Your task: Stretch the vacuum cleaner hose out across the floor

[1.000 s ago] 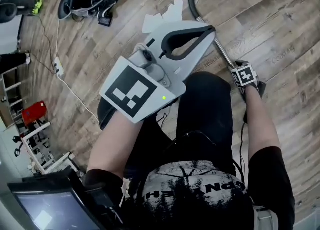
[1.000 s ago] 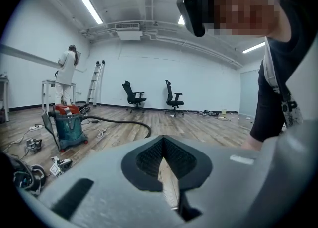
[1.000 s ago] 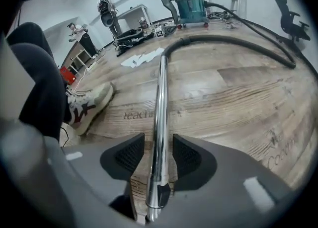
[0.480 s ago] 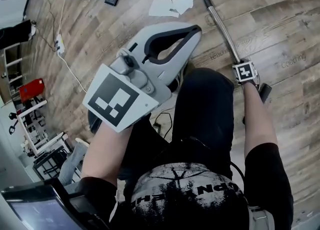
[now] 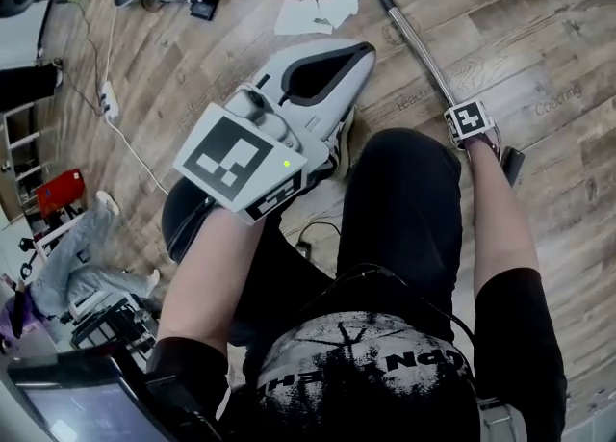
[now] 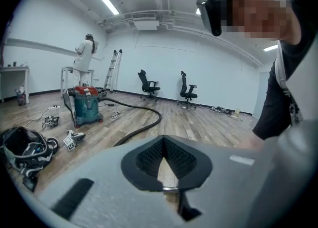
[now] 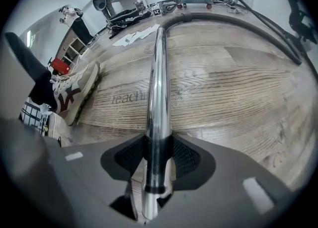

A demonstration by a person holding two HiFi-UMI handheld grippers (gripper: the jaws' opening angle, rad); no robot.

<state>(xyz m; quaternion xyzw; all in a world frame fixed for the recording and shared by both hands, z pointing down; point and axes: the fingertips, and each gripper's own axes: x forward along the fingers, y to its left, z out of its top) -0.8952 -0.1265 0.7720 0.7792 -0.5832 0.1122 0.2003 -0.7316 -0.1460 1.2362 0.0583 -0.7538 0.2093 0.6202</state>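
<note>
Wand [image 7: 159, 83] lies lengthwise away from right hand-held gripper [image 7: 158, 145] toward hose [image 7: 238, 22].

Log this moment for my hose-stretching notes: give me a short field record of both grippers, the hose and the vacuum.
left gripper: shut, nothing in it, held in the air
right gripper: jaws have just been closing, pads pressed on the metal tube, pointing steeply down
metal tube: runs from those jaws out to the black hose
black hose: curved on the wooden floor, not straight, leads to the vacuum cleaner
vacuum cleaner: teal body, red top, upright
</note>
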